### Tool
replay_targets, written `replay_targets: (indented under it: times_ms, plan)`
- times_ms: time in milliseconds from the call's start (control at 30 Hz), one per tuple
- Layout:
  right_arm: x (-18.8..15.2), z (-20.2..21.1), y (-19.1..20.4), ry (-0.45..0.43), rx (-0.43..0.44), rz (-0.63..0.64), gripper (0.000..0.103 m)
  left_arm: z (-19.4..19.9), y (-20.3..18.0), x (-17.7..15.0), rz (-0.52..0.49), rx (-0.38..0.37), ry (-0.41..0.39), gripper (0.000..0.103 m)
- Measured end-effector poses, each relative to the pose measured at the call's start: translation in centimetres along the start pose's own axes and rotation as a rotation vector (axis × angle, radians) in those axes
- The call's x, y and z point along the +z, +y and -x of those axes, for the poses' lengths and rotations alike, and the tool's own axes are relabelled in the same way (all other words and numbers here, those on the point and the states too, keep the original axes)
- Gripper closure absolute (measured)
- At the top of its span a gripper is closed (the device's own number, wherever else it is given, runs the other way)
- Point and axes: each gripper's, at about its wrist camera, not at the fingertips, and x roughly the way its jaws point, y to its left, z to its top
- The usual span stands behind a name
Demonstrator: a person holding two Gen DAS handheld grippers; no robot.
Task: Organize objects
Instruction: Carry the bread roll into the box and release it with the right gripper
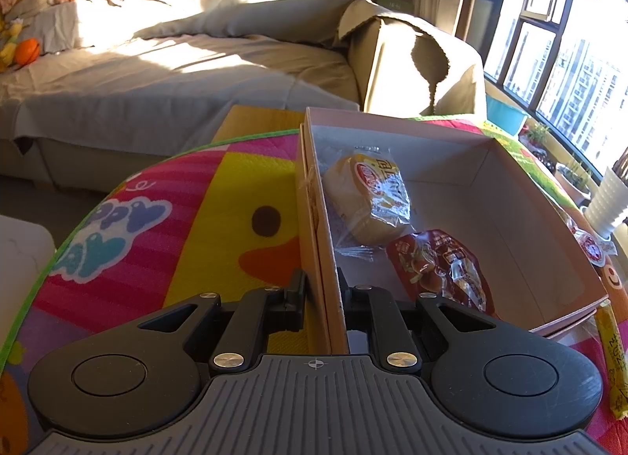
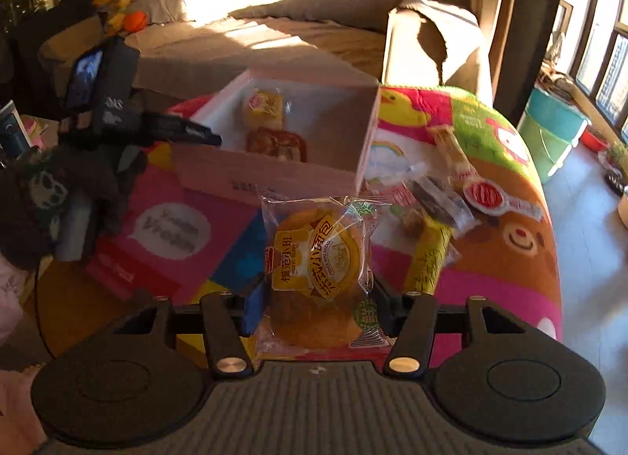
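Note:
A pink cardboard box (image 1: 506, 196) sits on a colourful play mat (image 1: 165, 227). It holds a wrapped yellow bread (image 1: 367, 196) and a red snack packet (image 1: 439, 270). My left gripper (image 1: 322, 290) is shut on the box's left wall, one finger inside and one outside. In the right wrist view the box (image 2: 274, 176) lies ahead, with the left gripper (image 2: 196, 133) on its rim. My right gripper (image 2: 318, 298) is shut on a wrapped round yellow bread (image 2: 318, 259) and holds it in front of the box.
Several loose snack packets (image 2: 443, 196) lie on the mat right of the box, among them a yellow stick pack (image 1: 614, 361). A grey sofa (image 1: 176, 74) stands behind. A teal bucket (image 2: 549, 133) and windows are at the right.

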Motion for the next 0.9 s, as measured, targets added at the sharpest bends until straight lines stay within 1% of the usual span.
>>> replay_targets:
  times_ms: [67, 167, 233, 267, 333, 400, 467, 567, 800, 900]
  plan:
    - [2.2, 1.0, 0.4, -0.082, 0.002, 0.008, 0.048, 0.0, 0.2, 0.0, 0.009, -0.004, -0.001, 0.088]
    - [5.7, 1.7, 0.7, -0.22, 0.016, -0.013, 0.048, 0.0, 0.3, -0.1, 0.011, -0.009, -0.003, 0.088]
    - [7.4, 1.2, 1.0, -0.276, 0.023, -0.025, 0.048, 0.0, 0.3, -0.1, 0.009, -0.01, -0.003, 0.087]
    - [8.2, 0.6, 1.2, -0.286, 0.037, -0.035, 0.048, 0.0, 0.3, -0.1, 0.008, -0.011, -0.003, 0.087]
    - [9.4, -1.2, 1.3, -0.268, 0.071, -0.063, 0.048, 0.0, 0.4, -0.1, 0.008, -0.012, -0.003, 0.087]
    - [10.0, -3.5, 1.5, -0.225, 0.09, -0.083, 0.048, 0.0, 0.4, -0.1, 0.008, -0.012, -0.003, 0.087]
    - [10.4, -5.9, 1.6, -0.177, 0.088, -0.109, 0.048, 0.0, 0.4, -0.1, 0.008, -0.013, -0.003, 0.087]
    - [10.4, -8.8, 1.6, -0.131, 0.085, -0.143, 0.048, 0.0, 0.4, -0.1, 0.008, -0.012, -0.003, 0.087]
    - [9.5, -12.5, 1.6, -0.078, 0.081, -0.183, 0.048, 0.0, 0.4, -0.1, 0.008, -0.012, -0.003, 0.087]
    - [9.1, -13.3, 1.2, -0.057, 0.122, -0.217, 0.045, 0.0, 0.4, -0.1, 0.008, -0.013, -0.003, 0.087]
